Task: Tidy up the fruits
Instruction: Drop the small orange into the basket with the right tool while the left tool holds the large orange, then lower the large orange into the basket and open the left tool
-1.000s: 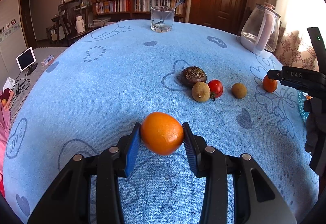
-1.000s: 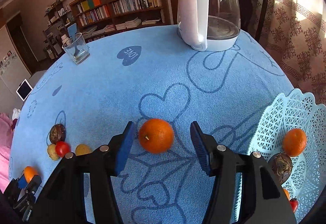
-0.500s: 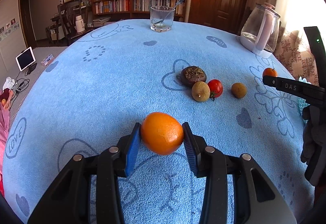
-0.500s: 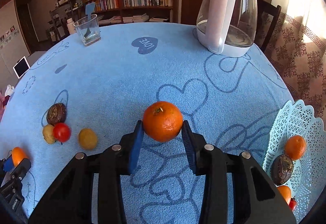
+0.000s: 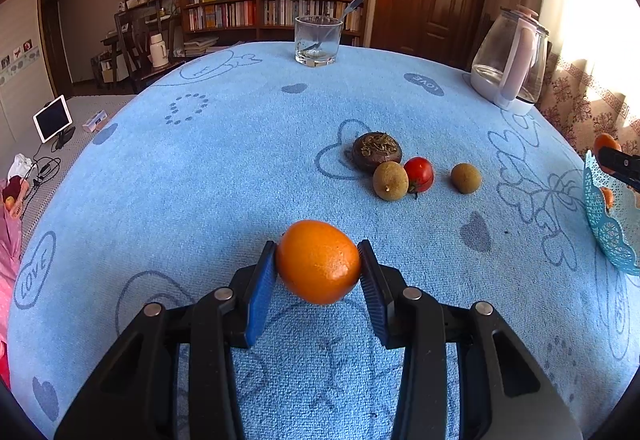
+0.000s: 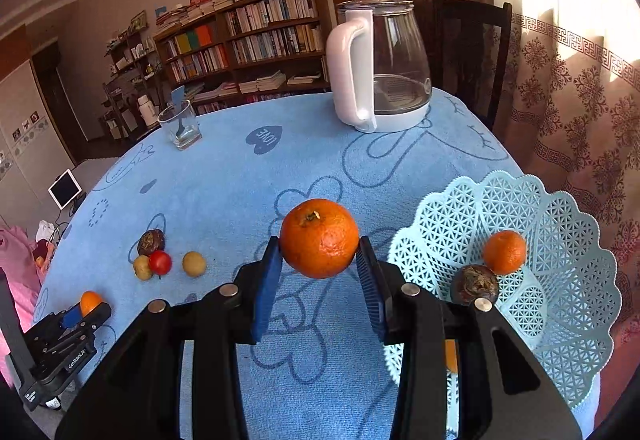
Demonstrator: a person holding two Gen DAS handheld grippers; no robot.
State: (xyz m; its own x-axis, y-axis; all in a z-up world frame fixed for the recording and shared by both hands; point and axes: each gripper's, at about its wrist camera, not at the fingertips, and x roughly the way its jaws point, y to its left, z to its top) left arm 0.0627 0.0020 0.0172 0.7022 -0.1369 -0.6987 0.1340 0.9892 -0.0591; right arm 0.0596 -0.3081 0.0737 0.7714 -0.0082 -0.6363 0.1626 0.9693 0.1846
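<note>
Fruit-wise, my right gripper point(image 6: 318, 272) has just closed on a round stem-up orange tangerine point(image 6: 319, 238), lifted; pale-blue lattice plastic basket point(image 6: 560, 320) lies just right of it. Left gripper point(image 5: 318, 272) pinches another smooth orange point(image 5: 318, 262), farther away.

Left gripper point(image 5: 319, 272): black angular moulded frame, two fingers point(image 5: 260, 294) wearing ribbed blue pads, round silver screws showing at the pivots. Right gripper point(image 6: 319, 276): matching black frame, blue ribbed pads, silver screws. Seen from the right wrist view, the left unit is bearing small white lettering on its black housing.
</note>
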